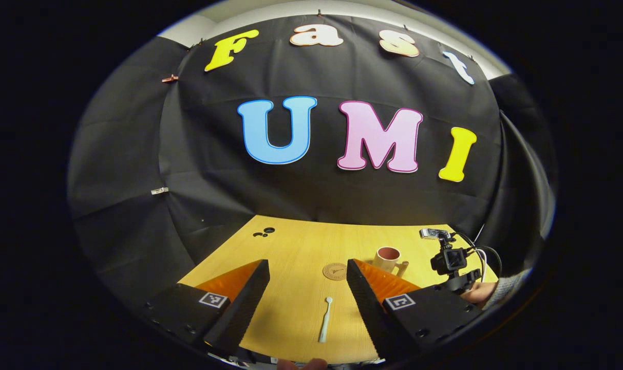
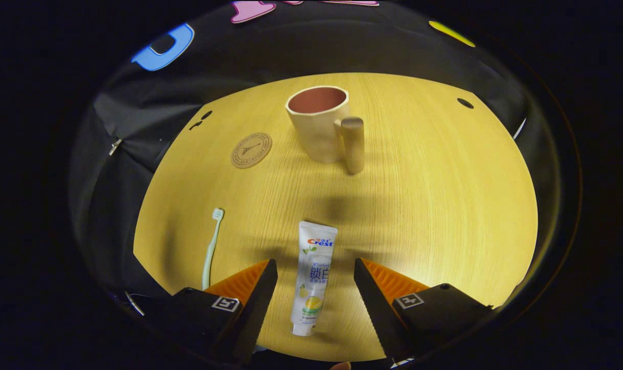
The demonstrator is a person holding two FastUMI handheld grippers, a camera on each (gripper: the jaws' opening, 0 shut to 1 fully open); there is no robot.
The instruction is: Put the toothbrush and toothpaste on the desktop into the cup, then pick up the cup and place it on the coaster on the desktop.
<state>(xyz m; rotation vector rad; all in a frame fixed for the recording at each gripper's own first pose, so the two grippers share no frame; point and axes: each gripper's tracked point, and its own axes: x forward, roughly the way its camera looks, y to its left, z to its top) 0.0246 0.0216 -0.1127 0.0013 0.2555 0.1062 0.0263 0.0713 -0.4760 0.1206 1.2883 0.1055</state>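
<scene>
your right gripper wide open, straddling flat white toothpaste tube, no grip | left gripper open, empty over pale-green toothbrush | cream mug, round cork coaster ahead, lined for drop-in

A cream cup with a pink interior is seen standing upright mid-table, handle toward the near edge. A round brown coaster is lying left of it, apart. A pale green toothbrush is lying flat near the left edge. A white toothpaste tube is lying flat by the near edge, cap nearest.
</scene>
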